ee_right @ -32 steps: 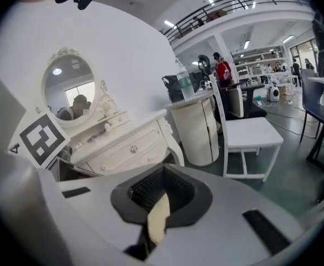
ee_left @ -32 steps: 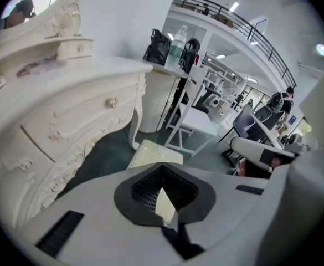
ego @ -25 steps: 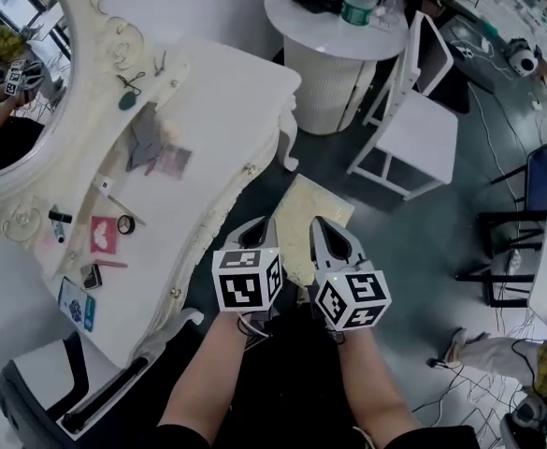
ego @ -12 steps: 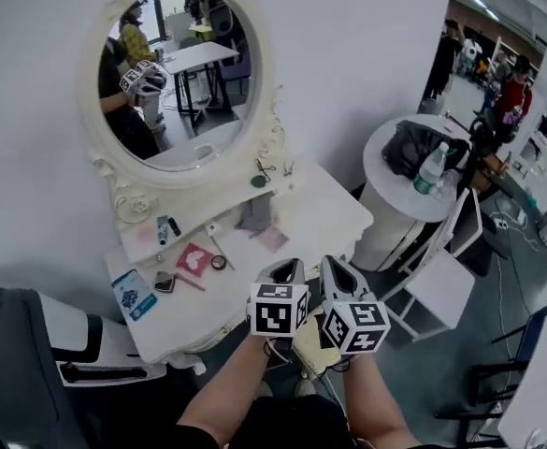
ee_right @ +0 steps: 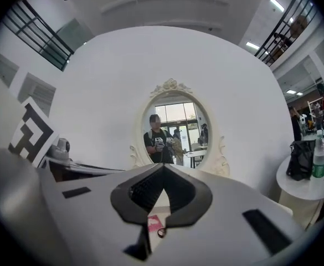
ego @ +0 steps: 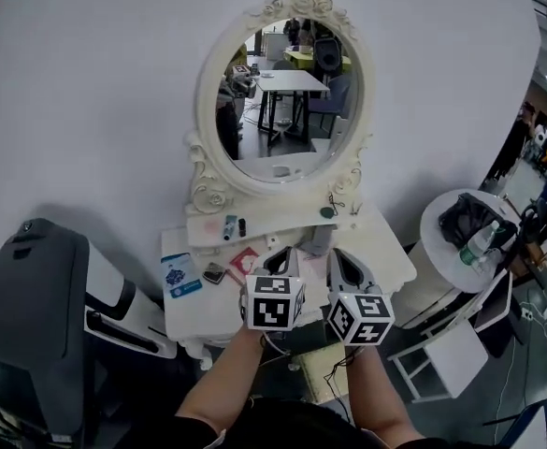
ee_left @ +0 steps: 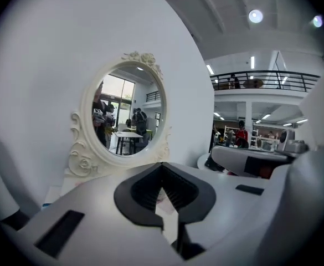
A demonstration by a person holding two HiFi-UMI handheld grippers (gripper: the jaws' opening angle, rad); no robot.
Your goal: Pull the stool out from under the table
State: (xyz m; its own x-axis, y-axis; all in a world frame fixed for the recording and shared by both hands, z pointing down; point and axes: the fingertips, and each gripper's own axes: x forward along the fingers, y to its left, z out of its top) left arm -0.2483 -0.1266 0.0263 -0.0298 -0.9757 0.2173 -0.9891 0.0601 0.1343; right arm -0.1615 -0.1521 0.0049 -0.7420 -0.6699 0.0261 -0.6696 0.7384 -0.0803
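Left gripper (ego: 288,253) and right gripper (ego: 338,256) both closed, empty, held side by side before table (ego: 390,255). Stool (ego: 322,370), apparently, lies beneath the forearms, partly hidden.

Right gripper (ee_right: 163,169) with jaws together, nothing between them; oval mirror (ee_right: 175,131) on white wall (ee_right: 106,93) straight ahead, a person (ee_right: 155,140) reflected in it; bottle (ee_right: 318,158) and dark bag (ee_right: 300,160) on round table (ee_right: 311,188) at right

Cream-white mirror frame (ego: 204,110); below it white surface (ego: 390,251), pink card (ego: 245,261), blue card (ego: 181,276), pale yellow stool (ego: 320,372); black-and-white square markers on left tongs (ego: 286,253) and right tongs (ego: 341,255).
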